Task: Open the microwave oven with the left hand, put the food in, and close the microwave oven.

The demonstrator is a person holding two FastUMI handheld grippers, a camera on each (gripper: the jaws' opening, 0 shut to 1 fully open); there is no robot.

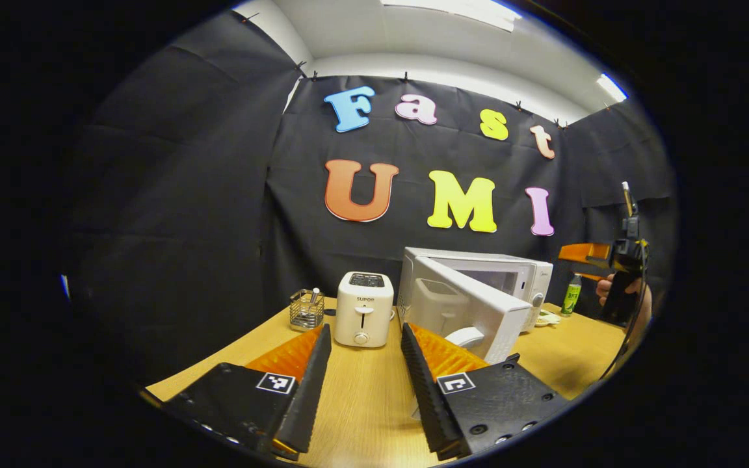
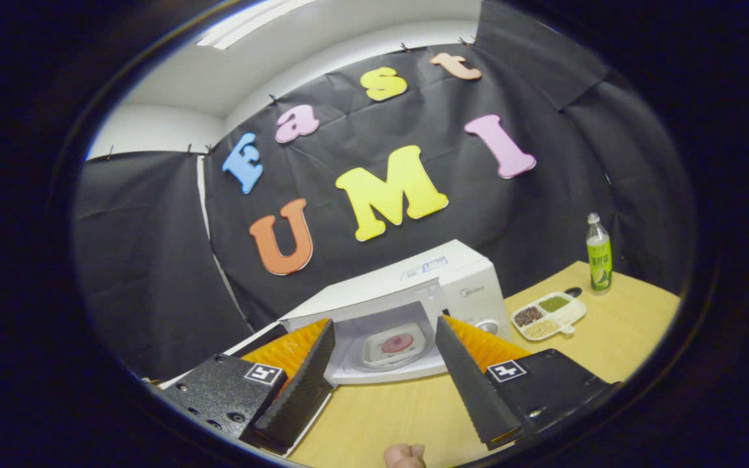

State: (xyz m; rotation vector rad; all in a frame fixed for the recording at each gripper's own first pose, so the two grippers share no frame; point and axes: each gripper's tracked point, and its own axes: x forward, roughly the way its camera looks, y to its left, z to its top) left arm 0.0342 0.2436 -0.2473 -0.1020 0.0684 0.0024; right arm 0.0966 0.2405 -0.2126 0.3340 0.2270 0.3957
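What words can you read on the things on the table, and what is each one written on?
"SUPOR": on the front of the toaster, above its lever.
Brand mark on the front of the microwave: too blurred to read.
Sticker on top of the microwave: print too small to read.
Label on the green bottle: too small to read.

Table (image 1: 361, 390): pale wood-grain top, smooth, matt. Microwave (image 2: 452, 279): white casing, smooth w/ slight sheen, looks like painted metal or plastic. Toaster (image 1: 364, 309): white plastic, glossy. Basket (image 1: 306, 311): wire mesh metal. Bottle (image 2: 599, 253): clear plastic w/ glossy label. Divided tray (image 2: 549, 315): white, smooth. Booth wall (image 1: 186, 195): matt black cloth, creased.
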